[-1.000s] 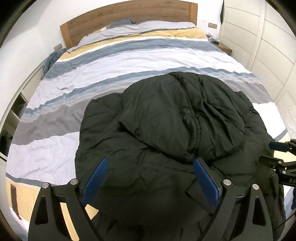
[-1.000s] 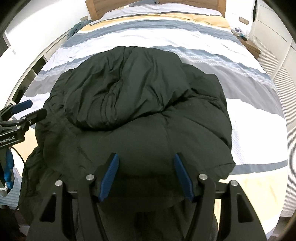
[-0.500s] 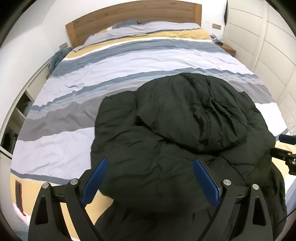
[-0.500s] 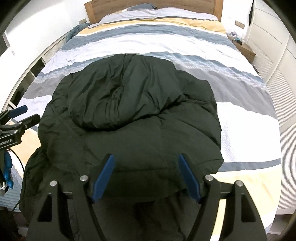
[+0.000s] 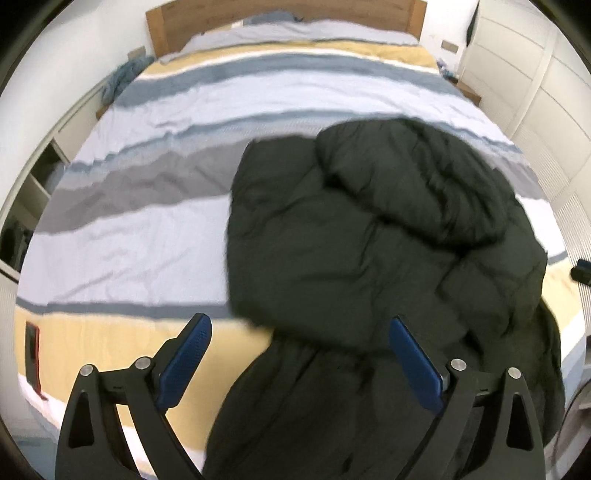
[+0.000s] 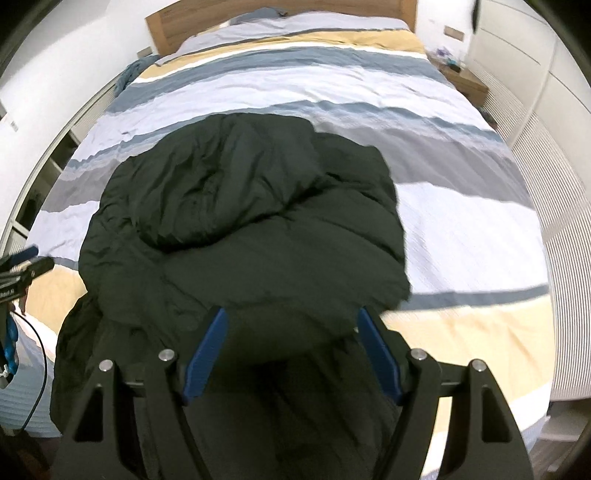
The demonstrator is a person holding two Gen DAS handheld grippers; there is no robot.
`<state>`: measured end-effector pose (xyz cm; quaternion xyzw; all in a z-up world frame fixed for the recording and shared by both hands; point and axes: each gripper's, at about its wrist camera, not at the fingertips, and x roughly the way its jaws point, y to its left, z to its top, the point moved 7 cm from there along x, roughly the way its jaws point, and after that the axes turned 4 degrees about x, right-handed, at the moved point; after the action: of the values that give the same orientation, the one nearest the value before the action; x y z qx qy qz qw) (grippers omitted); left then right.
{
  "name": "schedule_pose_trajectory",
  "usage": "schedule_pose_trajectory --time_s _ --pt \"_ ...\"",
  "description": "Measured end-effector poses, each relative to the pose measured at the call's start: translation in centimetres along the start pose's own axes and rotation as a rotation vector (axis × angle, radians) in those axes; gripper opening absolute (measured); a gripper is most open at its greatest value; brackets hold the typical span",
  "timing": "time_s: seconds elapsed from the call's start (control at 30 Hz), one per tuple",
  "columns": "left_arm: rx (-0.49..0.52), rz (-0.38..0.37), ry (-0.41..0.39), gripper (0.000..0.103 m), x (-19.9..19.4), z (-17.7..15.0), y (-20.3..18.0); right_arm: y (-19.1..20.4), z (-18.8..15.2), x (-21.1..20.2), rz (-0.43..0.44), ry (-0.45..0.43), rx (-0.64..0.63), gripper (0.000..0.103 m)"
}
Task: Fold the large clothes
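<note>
1. Black puffer jacket (image 5: 369, 240) bunched on striped bed (image 5: 129, 236), near foot edge; lower part spilling over edge, top doubled back on itself, likely a first fold.
2. Left claw (image 5: 299, 365) wide, nothing gripped, off jacket's left side, angled steeply down.
3. Right claw (image 6: 291, 350) wide after just opening, jacket below but unpinched, pitched steeply down over hem.

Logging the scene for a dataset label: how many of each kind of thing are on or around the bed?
Dark puffer jacket: 1
Striped bed cover: 1
Wooden headboard: 1
Grippers: 2, left gripper, right gripper
Total: 5
</note>
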<state>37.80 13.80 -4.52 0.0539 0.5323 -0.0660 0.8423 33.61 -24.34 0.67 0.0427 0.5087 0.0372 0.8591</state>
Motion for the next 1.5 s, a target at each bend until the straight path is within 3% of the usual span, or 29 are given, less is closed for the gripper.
schedule_pose_trajectory --time_s 0.2,0.43,0.67,0.83,1.03,1.17,1.5 --pt "-0.06 -0.017 0.079 0.097 -0.1 -6.2 4.6 -3.3 -3.2 -0.9 -0.05 0.065 0.037 0.072" --pt "-0.135 -0.115 0.193 0.097 -0.1 -14.6 8.4 -6.6 -7.9 -1.1 -0.069 0.157 0.136 0.072" --pt "-0.225 -0.186 0.281 0.097 1.2 -21.1 9.3 -9.1 -12.5 -0.9 -0.102 0.252 0.21 0.072" --pt "-0.287 -0.3 0.349 0.096 3.2 -24.6 8.6 -9.5 -15.4 -0.8 -0.082 0.311 0.228 0.072" --pt "-0.363 -0.362 0.337 0.096 4.5 -25.8 8.3 -10.2 -19.9 0.0 -0.028 0.38 0.263 0.072" --pt "-0.36 -0.375 0.327 0.099 5.1 -26.0 7.9 -11.0 -22.0 0.3 0.003 0.397 0.256 0.072" --pt "-0.346 -0.304 0.354 0.102 6.7 -26.5 6.2 -14.3 -25.3 3.2 0.092 0.421 0.324 0.073"
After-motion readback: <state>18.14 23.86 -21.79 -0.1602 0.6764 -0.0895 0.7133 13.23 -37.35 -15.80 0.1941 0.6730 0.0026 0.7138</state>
